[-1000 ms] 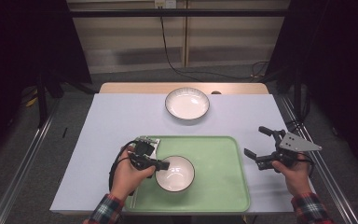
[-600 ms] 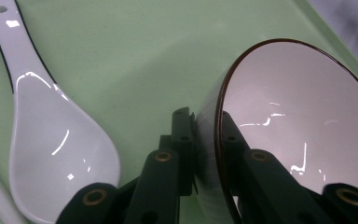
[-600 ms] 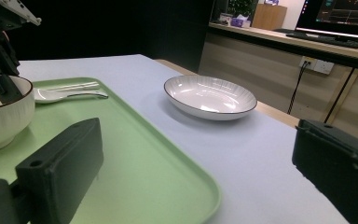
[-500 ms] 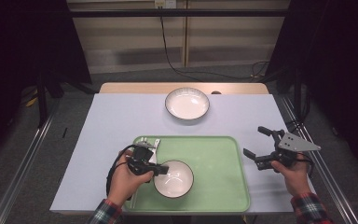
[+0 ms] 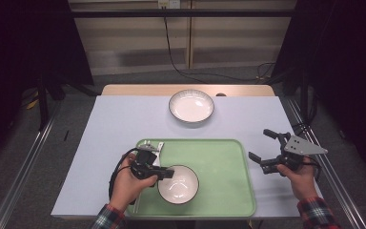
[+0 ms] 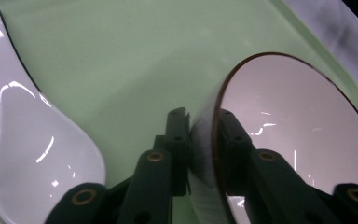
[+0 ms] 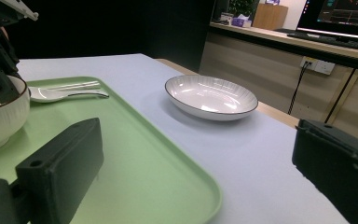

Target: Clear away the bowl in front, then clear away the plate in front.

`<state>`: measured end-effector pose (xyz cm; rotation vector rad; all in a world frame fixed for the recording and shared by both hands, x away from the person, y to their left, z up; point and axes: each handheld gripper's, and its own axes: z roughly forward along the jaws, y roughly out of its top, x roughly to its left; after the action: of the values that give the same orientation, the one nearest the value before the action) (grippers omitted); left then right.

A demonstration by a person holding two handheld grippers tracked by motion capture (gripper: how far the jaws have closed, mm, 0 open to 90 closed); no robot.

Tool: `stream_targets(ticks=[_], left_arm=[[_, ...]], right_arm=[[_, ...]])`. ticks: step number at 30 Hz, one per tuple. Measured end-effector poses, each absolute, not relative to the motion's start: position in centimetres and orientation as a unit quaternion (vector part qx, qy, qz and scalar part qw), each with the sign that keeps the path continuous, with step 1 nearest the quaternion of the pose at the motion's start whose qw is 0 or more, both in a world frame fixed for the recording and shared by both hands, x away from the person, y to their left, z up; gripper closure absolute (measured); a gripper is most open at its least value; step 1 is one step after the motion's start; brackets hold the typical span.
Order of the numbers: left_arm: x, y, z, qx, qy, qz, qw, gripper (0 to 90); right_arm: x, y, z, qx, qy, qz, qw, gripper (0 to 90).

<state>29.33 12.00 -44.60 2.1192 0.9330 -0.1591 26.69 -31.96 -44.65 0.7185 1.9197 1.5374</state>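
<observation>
Bowl (image 5: pixel 178 184) sits near front of green tray (image 5: pixel 228 162), left gripper (image 5: pixel 167 172) clamped on its rim, spoon (image 6: pixel 32 140) just beside. Right gripper (image 5: pixel 262 153) hangs wide open off tray. Plate (image 5: pixel 191 106) far back. Likely bowl-moving step; next needs steady lift.

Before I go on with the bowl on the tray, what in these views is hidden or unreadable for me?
- Whether the white dark-rimmed bowl sits on the green plastic tray or is lifted: the left gripper view cuts off its base.
- White ceramic spoon in the high view: mostly covered by the left tongs.
- Second utensil beside the spoon in the right gripper view: too small to identify.
- Right tongs: open; the right gripper view's edge crops its jaw tips.
</observation>
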Motion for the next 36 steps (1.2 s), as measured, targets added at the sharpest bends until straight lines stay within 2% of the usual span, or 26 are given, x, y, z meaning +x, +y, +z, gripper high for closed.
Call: stream_targets(ticks=[8,14,22,27,36], left_arm=[[30.2,12.5,-43.3,0.816,0.370,-0.051,0.442,61.0],[31.5,12.6,-42.8,0.793,0.384,-0.042,0.471,46.1],[34.0,12.7,-41.4,0.782,0.393,-0.001,0.484,32.7],[36.2,12.5,-40.6,0.778,0.399,0.043,0.484,19.9],[40.5,12.1,-40.6,0.754,0.436,0.072,0.486,14.5]], right_arm=[[26.7,-31.9,-44.7,0.270,0.718,0.576,0.284,1.2],[26.7,-31.9,-44.7,0.269,0.720,0.574,0.283,1.2],[26.8,-31.9,-44.7,0.270,0.720,0.573,0.284,1.1],[26.8,-32.0,-44.7,0.270,0.719,0.574,0.285,1.1],[26.8,-32.0,-44.7,0.270,0.719,0.573,0.285,1.1]])
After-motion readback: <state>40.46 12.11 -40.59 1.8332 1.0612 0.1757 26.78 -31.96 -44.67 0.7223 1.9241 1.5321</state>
